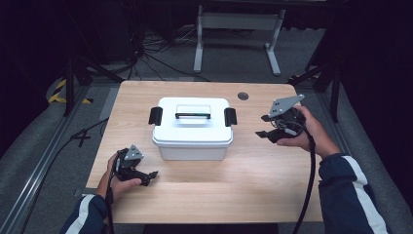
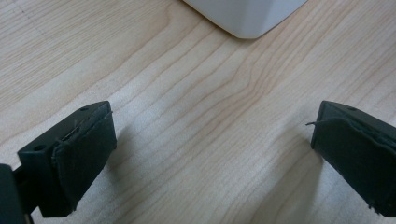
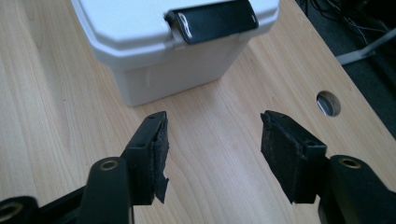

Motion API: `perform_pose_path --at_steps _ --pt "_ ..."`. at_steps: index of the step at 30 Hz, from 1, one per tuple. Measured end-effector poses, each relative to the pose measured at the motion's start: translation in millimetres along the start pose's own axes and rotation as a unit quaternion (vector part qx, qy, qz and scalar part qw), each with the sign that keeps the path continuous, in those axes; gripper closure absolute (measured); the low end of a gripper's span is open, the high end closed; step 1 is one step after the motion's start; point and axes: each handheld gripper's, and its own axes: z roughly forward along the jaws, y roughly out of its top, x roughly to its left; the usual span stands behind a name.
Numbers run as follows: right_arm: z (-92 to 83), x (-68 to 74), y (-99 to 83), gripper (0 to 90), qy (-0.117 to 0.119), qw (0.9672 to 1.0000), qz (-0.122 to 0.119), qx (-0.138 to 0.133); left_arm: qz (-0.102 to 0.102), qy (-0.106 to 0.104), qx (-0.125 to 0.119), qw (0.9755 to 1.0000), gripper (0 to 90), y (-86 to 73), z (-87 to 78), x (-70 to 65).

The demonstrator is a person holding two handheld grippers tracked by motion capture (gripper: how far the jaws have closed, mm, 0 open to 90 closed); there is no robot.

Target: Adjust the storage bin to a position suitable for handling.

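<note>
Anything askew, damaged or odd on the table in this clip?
Mostly tidy: the white box sits square, lid on, both black latches down. One oddity: the pad on one jaw of the right tongs looks frayed at its lower edge, and a pad of the left tongs has a loose strand.

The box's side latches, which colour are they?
Black latches on a white box, best in the right gripper view.
</note>
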Motion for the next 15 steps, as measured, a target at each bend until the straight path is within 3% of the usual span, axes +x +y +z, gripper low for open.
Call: perform_pose_path --at_steps 15 --pt "24.7 -4.2 65.0 47.1 0.034 0.9962 -0.08 0.007 -0.008 0.004 -0.002 1.0 0.5 -4.9 -3.8 -4.5"
